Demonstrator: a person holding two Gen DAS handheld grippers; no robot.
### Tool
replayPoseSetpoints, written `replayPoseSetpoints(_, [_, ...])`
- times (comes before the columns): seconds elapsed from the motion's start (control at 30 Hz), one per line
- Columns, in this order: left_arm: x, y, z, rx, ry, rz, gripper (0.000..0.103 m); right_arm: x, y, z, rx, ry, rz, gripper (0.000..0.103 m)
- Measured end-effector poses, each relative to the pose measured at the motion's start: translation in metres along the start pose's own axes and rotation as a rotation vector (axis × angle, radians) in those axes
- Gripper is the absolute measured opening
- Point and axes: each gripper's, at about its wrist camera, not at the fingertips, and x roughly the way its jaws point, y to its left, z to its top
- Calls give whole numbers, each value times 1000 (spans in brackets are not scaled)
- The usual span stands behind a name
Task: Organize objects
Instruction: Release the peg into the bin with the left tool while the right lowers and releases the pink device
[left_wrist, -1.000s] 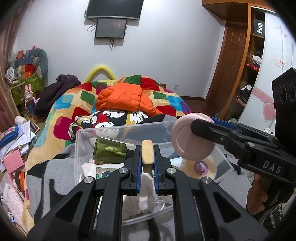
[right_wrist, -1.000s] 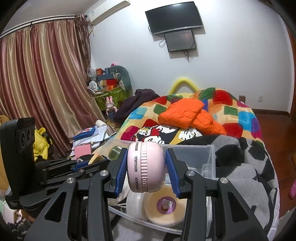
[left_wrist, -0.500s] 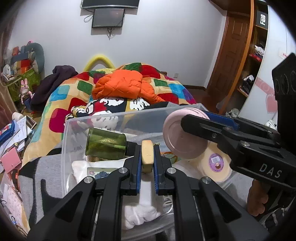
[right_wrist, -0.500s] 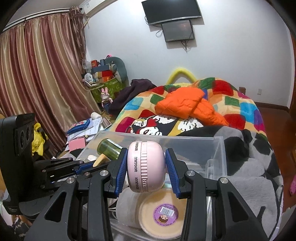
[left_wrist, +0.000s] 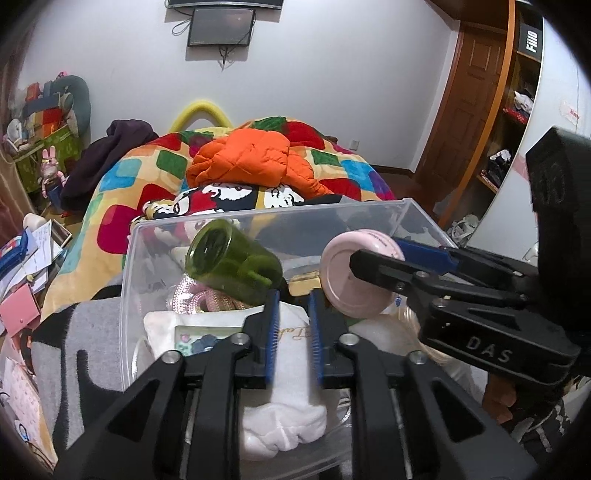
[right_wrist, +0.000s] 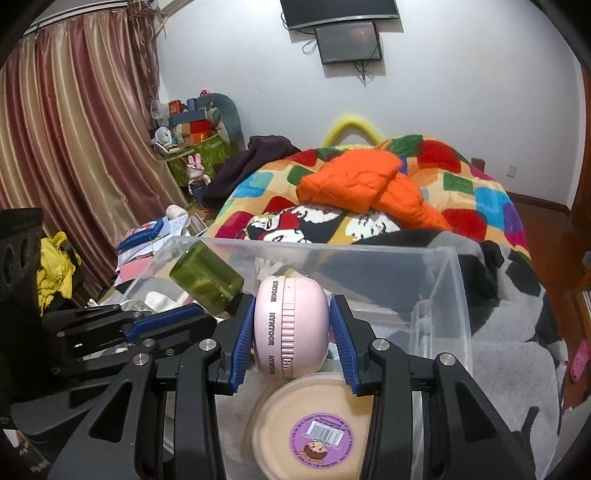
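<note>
Right wrist: pink case (right_wrist: 291, 326) between gripper (right_wrist: 291, 332) pads.

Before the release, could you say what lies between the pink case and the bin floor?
A purple-labelled cream tub, seen in the right wrist view.

The black left gripper (left_wrist: 291, 295) with blue ribbed pads points forward and down, its jaws opening with nothing pressed between them. Just to its right, the black right gripper (right_wrist: 291, 325) tilts down likewise, its jaws clamped on the flat faces of a round pink case (right_wrist: 291, 328). Fingers (left_wrist: 496, 400) wrap its handle below
</note>
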Motion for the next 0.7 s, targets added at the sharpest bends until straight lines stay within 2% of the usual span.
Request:
replayPoseSetpoints(0.1, [-2, -1, -1, 5, -8, 9, 20, 1, 0, -1, -5, 4, -18, 37])
replayPoseSetpoints(0.27, [-6, -5, -1, 18, -28, 17, 37, 0, 5, -1, -27, 8, -31, 40])
replayPoseSetpoints(0.47, [-10, -3, -2, 7, -34, 9, 40, -5, 6, -3, -39, 8, -42, 40])
replayPoseSetpoints(0.7, [-21, -3, -3, -8, -57, -16, 46, -17, 8, -7, -47, 0, -45, 46])
